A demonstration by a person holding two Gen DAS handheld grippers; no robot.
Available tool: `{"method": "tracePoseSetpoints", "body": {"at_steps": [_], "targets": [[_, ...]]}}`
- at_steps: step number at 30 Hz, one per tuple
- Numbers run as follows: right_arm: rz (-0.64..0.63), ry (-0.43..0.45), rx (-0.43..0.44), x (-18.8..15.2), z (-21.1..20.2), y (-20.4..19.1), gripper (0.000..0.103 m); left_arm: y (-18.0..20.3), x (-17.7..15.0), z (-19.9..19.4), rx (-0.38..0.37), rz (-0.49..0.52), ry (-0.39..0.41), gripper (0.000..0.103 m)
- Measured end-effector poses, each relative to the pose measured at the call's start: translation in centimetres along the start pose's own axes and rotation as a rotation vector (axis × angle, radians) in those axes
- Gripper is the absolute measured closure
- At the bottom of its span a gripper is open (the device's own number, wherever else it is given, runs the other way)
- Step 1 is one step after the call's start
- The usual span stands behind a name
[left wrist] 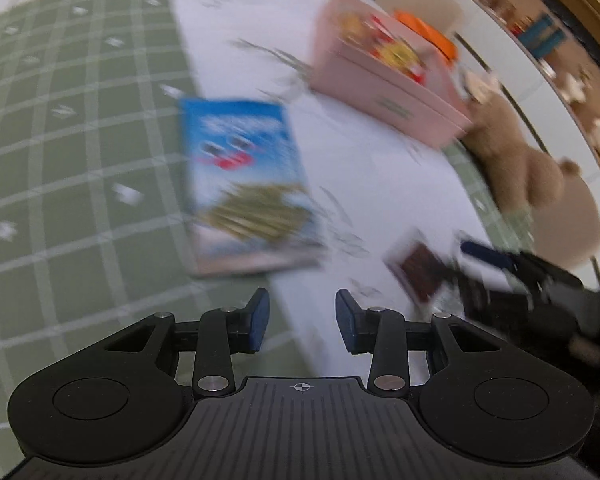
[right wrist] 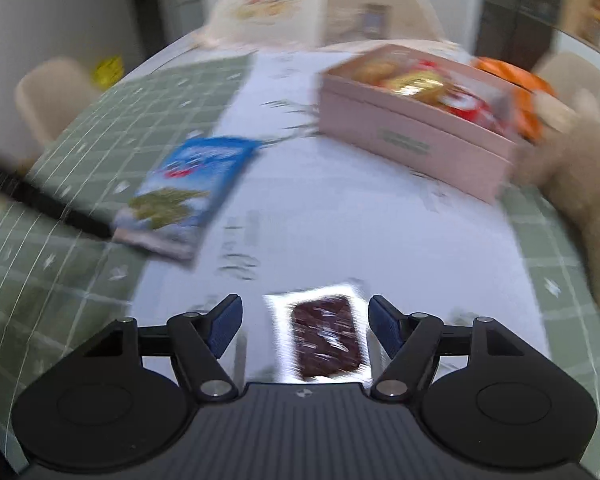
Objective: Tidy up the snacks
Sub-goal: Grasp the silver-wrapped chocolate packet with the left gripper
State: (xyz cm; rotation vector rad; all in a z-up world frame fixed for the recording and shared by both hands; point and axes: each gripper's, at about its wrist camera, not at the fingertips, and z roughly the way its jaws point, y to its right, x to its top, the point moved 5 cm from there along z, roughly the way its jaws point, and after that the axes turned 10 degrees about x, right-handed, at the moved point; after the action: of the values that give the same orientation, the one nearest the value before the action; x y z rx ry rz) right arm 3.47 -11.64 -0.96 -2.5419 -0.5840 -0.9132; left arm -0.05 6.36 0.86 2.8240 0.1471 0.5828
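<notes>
1. The right tongs (right wrist: 305,326) are standing apart over a small clear-wrapped dark snack (right wrist: 325,338) that is lying flat on the white runner of the tabletop (right wrist: 340,216); the pads are sitting either side of the packet without pressing on it.
2. The left tongs (left wrist: 302,316) are also apart and holding nothing, hovering just short of the blue snack box (left wrist: 244,176), which is lying flat where the green checked cloth meets the runner.
3. The pink storage box (right wrist: 412,136) is sitting well beyond both snacks, already holding several wrapped items, with an orange packet (right wrist: 520,92) behind it and a plush bear (left wrist: 516,160) just beside its end.
4. Judging from this, the dark snack and the blue box are the pieces left to put away.
5. Risk: the dark snack's wrapper is looking thin and glossy, so pads closing on it could be sliding off or pinching only film, letting it drop on the way.
6. Risk: the packet is lying flat, so the tips may be scraping the runner and bunching it instead of getting under an edge.
7. Risk: the blue box is looking wider than the left tongs' present gap; closing across its face could be pushing it away rather than gripping it.
8. Risk: both views are blurring, so alignment is hard to confirm, and the two tools are working near each other and could be colliding.
</notes>
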Motion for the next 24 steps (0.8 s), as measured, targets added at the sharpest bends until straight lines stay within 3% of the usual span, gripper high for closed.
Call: {"method": "tracePoseSetpoints", "body": {"at_steps": [3,5,7,13,17,21,24], "targets": [[0.094,0.070,-0.133,-0.6,-0.8,3.0,0.038,2.4,-0.9,1.1,-0.030,0.047,-0.031,0.063],[0.103,0.053,-0.151,-1.4,-0.5,3.6,0.051,3.3,-1.3,1.3,-0.029,0.071,-0.040,0.063],[0.087,0.062,-0.159,-2.1,-0.6,3.2,0.051,3.5,-1.4,1.3,-0.017,0.077,-0.036,0.063],[-0.015,0.065,-0.032,-2.4,0.5,-2.0,0.050,2.0,-0.7,0.6,0.060,0.023,0.007,0.063],[0.017,0.062,0.045,-1.7,0.5,-1.8,0.051,2.7,-0.2,-0.1,0.099,0.079,0.040,0.063],[0.063,0.118,-0.122,-0.7,-0.4,2.2,0.041,5.7,0.1,0.7,0.117,0.234,0.066,0.063],[0.089,0.146,-0.218,-0.5,-0.9,5.1,0.038,8.2,0.0,2.1,0.154,0.364,0.082,0.063]]}}
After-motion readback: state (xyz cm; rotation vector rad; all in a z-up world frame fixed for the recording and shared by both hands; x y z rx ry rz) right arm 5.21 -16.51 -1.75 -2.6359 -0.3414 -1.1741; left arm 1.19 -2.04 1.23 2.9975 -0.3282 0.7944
